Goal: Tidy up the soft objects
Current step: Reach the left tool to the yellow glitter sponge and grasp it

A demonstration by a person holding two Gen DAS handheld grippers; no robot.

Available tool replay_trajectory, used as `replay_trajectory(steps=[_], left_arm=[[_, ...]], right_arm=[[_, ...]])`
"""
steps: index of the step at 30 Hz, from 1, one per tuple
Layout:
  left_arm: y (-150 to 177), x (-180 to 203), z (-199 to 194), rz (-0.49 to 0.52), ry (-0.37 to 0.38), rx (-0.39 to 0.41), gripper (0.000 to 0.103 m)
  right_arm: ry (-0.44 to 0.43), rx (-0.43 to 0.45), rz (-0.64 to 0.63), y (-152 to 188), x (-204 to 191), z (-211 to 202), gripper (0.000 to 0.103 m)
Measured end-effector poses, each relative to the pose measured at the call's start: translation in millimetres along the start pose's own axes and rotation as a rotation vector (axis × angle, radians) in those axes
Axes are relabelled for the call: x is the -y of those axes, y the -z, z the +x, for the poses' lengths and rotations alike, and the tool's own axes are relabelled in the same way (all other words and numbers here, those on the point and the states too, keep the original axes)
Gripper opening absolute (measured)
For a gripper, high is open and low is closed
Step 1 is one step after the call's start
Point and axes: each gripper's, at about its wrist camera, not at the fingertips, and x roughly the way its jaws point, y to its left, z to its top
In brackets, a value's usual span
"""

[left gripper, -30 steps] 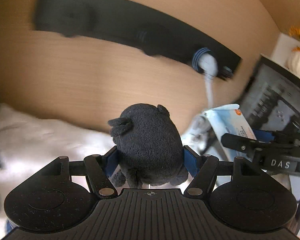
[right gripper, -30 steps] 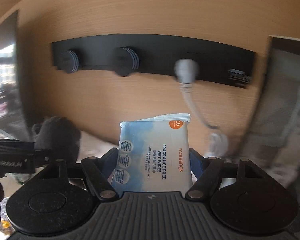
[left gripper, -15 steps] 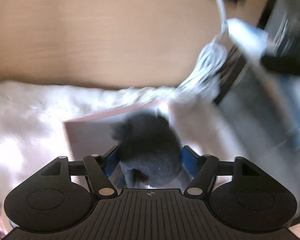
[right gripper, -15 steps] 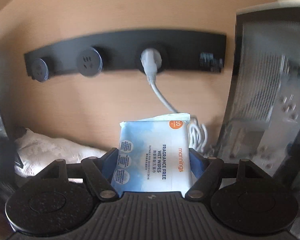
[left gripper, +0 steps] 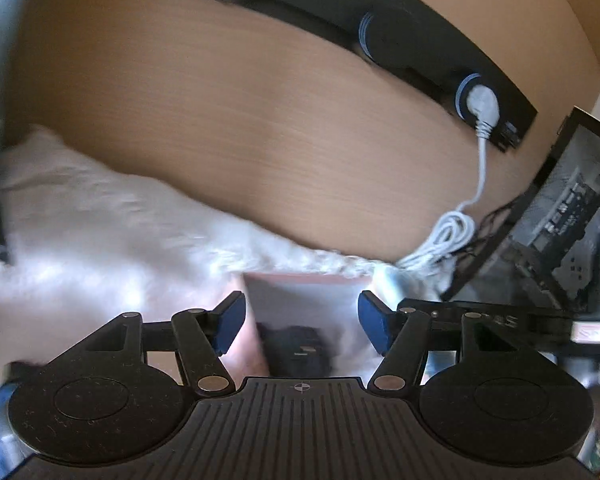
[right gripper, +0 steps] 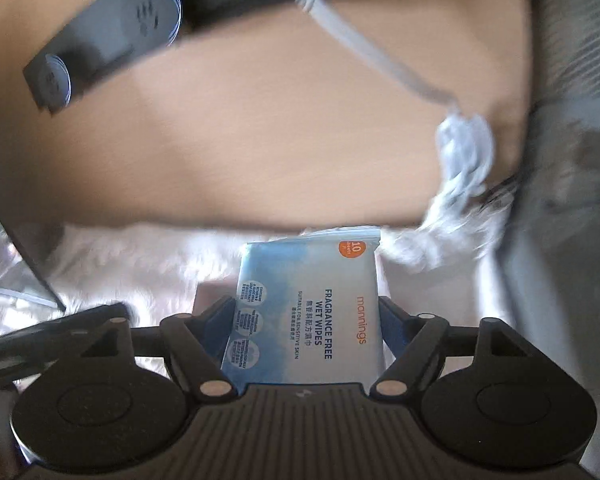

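Left claw (left gripper: 300, 316): spread wide, nothing between its fingers.
Plush toy (left gripper: 298, 350): dark, lying in the pink box (left gripper: 300, 292) on the white fluffy rug (left gripper: 100, 240).
Right claw (right gripper: 306, 320): pinching the wet wipes pack (right gripper: 308, 312) above the rug.

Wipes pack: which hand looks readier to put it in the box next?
Right, probably. The right gripper is shut on the wipes above the box; the left gripper is open, the toy lying below it in the box.

Your left gripper (left gripper: 301, 320) has let go: its jaws now stand apart, and the dark plush toy (left gripper: 298, 350) lies low at center frame in the pinkish box (left gripper: 308, 292), no longer clamped.
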Motion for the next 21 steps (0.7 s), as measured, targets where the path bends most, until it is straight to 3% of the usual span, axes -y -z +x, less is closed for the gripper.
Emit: replay_trajectory(steps=[4, 8, 15, 18, 21], left_arm=[[20.1, -22.1, -49.3, -0.017, -0.147, 0.079, 0.067], [56.5, -56.9, -90.8, -0.051, -0.301, 0.123, 0.067], [132.3, -108.9, -114.5, -0.085, -0.468, -0.031, 0.067], [152.4, -123.7, -122.4, -0.084, -0.562, -0.042, 0.069], [159.4, -136.2, -137.5, -0.133, -0.598, -0.018, 0.071]], right_arm=[[0.011, 0.028, -0.023, 15.6, -13.0, -0.6, 0.086], [0.014, 0.076, -0.12, 37.5, -42.1, -13.0, 0.086], [-0.051, 0.112, -0.381, 109.5, -120.2, -26.7, 0.087], [-0.086, 0.117, -0.511, 141.5, -151.3, -31.8, 0.089], [-0.1, 0.104, -0.611, 168.9, -176.2, -27.3, 0.091]])
